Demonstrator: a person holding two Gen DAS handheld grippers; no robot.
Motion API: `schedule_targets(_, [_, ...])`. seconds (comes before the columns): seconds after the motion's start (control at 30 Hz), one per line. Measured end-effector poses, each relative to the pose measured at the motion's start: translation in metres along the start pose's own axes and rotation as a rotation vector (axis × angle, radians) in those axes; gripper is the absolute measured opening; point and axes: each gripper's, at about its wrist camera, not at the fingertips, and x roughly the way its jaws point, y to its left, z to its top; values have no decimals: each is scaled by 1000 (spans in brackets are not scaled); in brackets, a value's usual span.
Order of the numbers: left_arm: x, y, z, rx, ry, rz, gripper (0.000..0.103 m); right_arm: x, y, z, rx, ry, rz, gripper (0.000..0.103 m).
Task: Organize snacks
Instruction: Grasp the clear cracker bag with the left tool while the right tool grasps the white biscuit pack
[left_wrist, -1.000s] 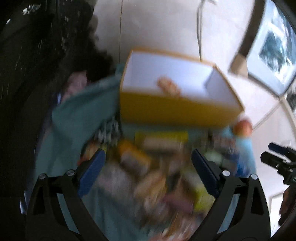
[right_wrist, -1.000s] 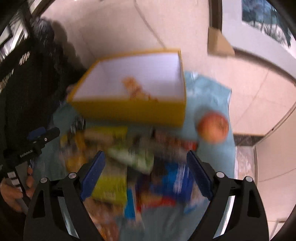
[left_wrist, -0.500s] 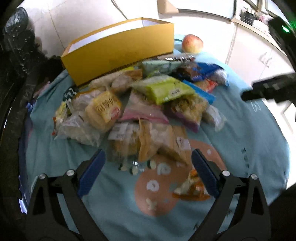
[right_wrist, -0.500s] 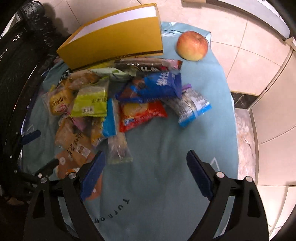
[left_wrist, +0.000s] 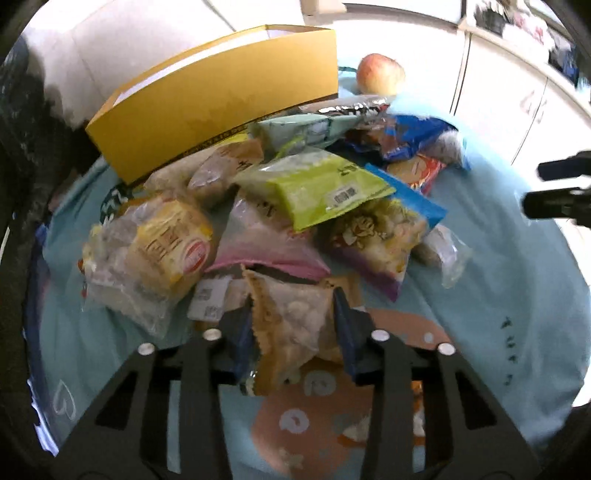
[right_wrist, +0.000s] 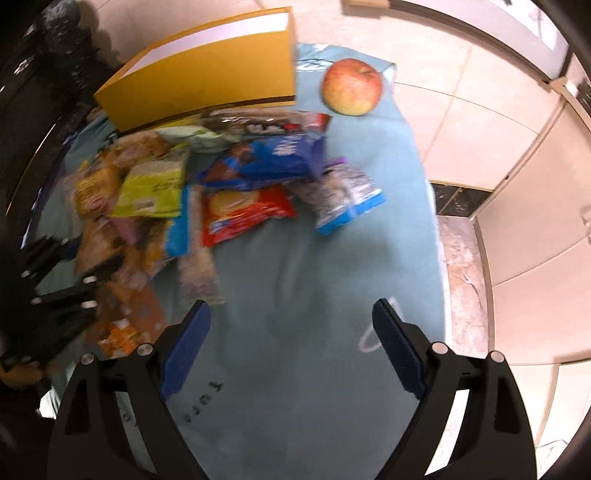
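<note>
A pile of snack packets (left_wrist: 306, 192) lies on a light blue cloth (left_wrist: 498, 280) in front of a yellow cardboard box (left_wrist: 221, 96). My left gripper (left_wrist: 293, 325) is shut on a brown-and-clear snack packet (left_wrist: 291, 328) at the near edge of the pile. My right gripper (right_wrist: 291, 350) is open and empty above bare cloth (right_wrist: 314, 295), near the pile (right_wrist: 229, 184). The box (right_wrist: 207, 85) stands at the back. The left gripper shows blurred at the left edge of the right wrist view (right_wrist: 62, 280).
An apple (left_wrist: 380, 74) sits on the cloth right of the box, also in the right wrist view (right_wrist: 352, 86). A tiled floor (right_wrist: 461, 122) and white cabinets (right_wrist: 535, 221) lie to the right. A dark mass (left_wrist: 22, 129) stands on the left.
Both grippers swung down from above the box to low over the cloth. The left gripper moved into the pile and closed on the brown packet. The right gripper stayed open.
</note>
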Motion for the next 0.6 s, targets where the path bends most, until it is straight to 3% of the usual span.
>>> schedule_targets(0.27, [-13, 29, -17, -95, 2, -1, 38, 45, -24, 56, 77, -10, -95, 89])
schedule_targets(0.33, [-12, 32, -20, -96, 16, 9, 38, 61, -16, 66, 11, -1, -143, 89])
schedule_targets(0.47, [-7, 36, -25, -100, 40, 13, 39, 93, 10, 76, -242, 31, -243, 89])
schedule_targets(0.57, [-6, 38, -27, -108, 43, 8, 40, 97, 10, 81, -298, -5, -229, 91])
schedule_targets(0.6, [-6, 39, -27, -110, 46, 8, 40, 97, 7, 82, -281, 11, -199, 84])
